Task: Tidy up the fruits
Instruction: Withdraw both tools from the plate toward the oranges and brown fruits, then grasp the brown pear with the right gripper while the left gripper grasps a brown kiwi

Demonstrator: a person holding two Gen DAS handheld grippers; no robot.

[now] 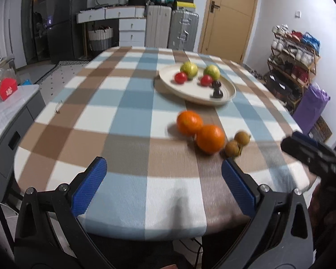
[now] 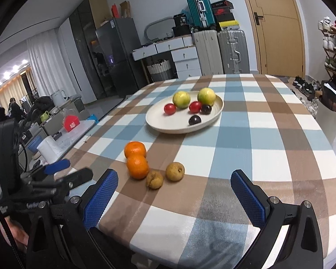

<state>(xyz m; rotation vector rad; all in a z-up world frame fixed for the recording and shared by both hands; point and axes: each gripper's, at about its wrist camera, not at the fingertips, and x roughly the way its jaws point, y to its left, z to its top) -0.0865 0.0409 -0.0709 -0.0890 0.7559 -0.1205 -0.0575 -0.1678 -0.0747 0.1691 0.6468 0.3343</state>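
Observation:
A cream plate on the checked tablecloth holds two yellow-green fruits, two red fruits and two dark plums. In front of it on the cloth lie two oranges side by side and two brown fruits. My left gripper is open and empty above the near table edge, left of the oranges. My right gripper is open and empty just in front of the brown fruits. The left gripper also shows in the right wrist view, and the right gripper in the left wrist view.
The round table has its near edge right under both grippers. Suitcases, drawers and a door stand behind it. A shoe rack is to the right, a low cabinet with a red box to the left.

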